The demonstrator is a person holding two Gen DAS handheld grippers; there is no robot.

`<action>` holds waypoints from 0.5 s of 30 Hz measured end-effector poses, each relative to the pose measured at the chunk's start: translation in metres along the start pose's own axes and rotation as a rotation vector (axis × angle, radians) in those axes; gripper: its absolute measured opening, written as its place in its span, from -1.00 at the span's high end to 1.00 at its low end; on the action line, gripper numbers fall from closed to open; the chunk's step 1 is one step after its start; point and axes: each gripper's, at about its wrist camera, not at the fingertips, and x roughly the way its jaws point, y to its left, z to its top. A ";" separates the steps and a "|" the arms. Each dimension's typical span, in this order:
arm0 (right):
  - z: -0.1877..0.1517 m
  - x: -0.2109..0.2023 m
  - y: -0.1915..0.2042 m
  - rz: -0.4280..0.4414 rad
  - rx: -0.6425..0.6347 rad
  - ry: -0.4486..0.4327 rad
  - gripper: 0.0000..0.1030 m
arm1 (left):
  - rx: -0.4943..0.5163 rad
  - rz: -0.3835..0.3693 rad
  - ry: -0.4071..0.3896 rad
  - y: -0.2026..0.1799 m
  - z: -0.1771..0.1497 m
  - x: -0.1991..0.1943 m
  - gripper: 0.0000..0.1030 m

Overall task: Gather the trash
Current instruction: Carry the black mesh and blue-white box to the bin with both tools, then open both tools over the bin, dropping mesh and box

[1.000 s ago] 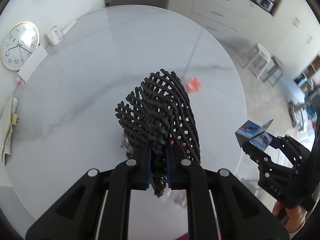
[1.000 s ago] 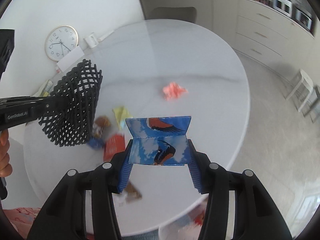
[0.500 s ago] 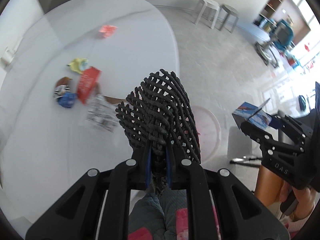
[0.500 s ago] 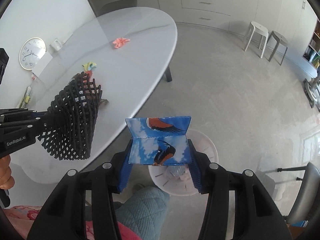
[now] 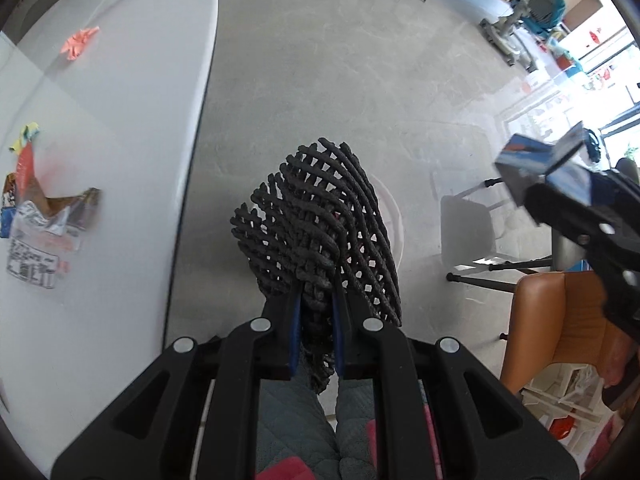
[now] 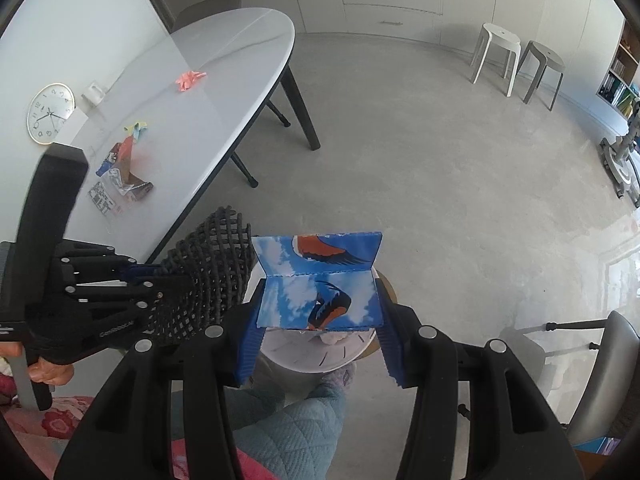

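Note:
My left gripper [image 5: 314,316] is shut on a black foam net [image 5: 320,216] and holds it over the white bin [image 5: 394,220] on the floor. My right gripper [image 6: 316,340] is shut on a folded blue carton with a bird print [image 6: 318,280], also above the bin [image 6: 312,356]. The net [image 6: 212,276] and left gripper show at the left of the right wrist view; the carton [image 5: 536,164] shows at the right of the left wrist view. Several wrappers [image 5: 44,216] and a pink scrap [image 5: 78,42] lie on the white table [image 5: 120,120].
The table edge [image 6: 224,128] runs left of the bin, with dark legs [image 6: 300,108] below. Two stools [image 6: 516,60] stand far back. A brown chair [image 5: 560,320] and a grey chair [image 6: 600,380] are at the right. The person's knees [image 6: 296,428] are just below the grippers.
Both grippers swung right, away from the table, and lowered toward the floor bin, each keeping its grip. The table has slid to the left of both views.

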 end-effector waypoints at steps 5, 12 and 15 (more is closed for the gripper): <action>0.008 0.014 -0.013 0.053 -0.048 0.034 0.01 | -0.054 -0.017 0.066 -0.005 0.007 0.026 0.32; 0.016 0.030 -0.025 0.100 -0.100 0.077 0.01 | -0.105 0.017 0.080 -0.005 0.008 0.031 -0.05; 0.018 0.034 -0.027 0.115 -0.111 0.084 0.01 | -0.123 0.025 0.055 -0.004 0.007 0.025 -0.10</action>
